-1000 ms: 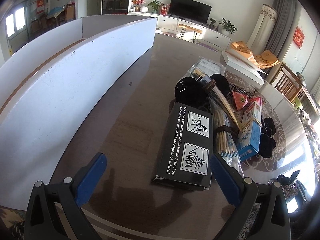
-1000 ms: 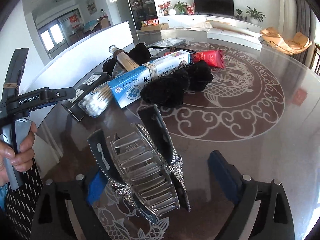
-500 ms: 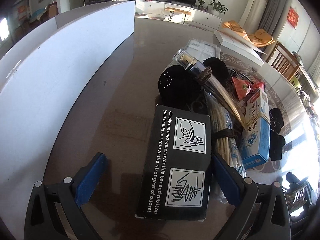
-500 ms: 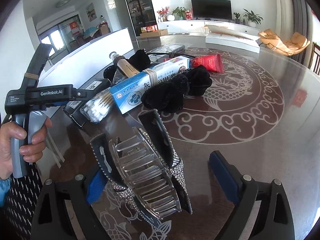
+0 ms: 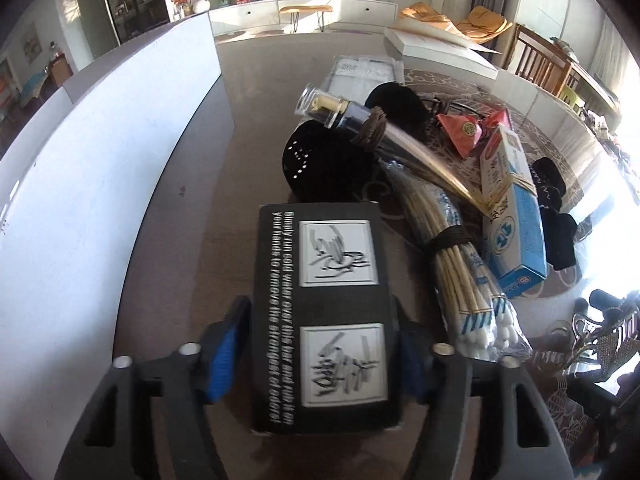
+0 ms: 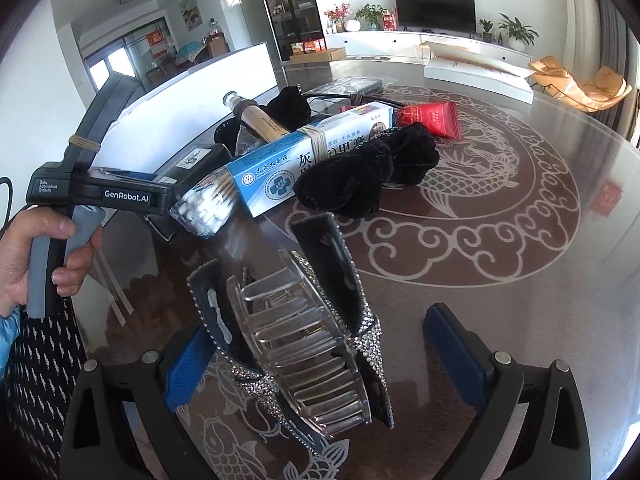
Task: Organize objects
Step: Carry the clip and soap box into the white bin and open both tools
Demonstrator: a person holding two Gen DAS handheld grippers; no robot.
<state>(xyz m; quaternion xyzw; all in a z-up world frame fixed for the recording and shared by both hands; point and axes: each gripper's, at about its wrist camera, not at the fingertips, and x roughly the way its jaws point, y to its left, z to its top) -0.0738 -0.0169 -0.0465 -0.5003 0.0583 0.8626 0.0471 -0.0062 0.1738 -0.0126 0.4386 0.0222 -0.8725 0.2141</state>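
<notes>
We find the left gripper [image 5: 316, 354] with its jaws just drawn inward around the black box [image 5: 326, 312], and both blue pads [image 5: 224, 354] now lie against the box's long sides, so we read it as clamped on the box. The box lies flat on the brown table [image 5: 180, 264], its white printing and two line drawings facing up, just beside a tall white panel [image 5: 88, 184]. To the box's right we note a bundle of cotton swabs [image 5: 460, 272], touching a blue-and-white carton [image 5: 514, 216] (a rubber band wraps the carton). Beyond the box sit a black perforated disc [image 5: 320, 168] and a glass-capped bottle [image 5: 348, 114] tilted across the pile. In the right wrist view, the right gripper [image 6: 320, 364] stands spread wide, gripping nothing; a rhinestone hair claw [image 6: 304, 344] rests on the table between its jaws, with the left pad close to it and the right pad well apart. A hand [image 6: 36, 256] holds the left gripper's handle at the frame's left edge. Black velvet scrunchies [image 6: 368, 172] lie against the carton, and a red sachet [image 6: 432, 118] sits just behind.
</notes>
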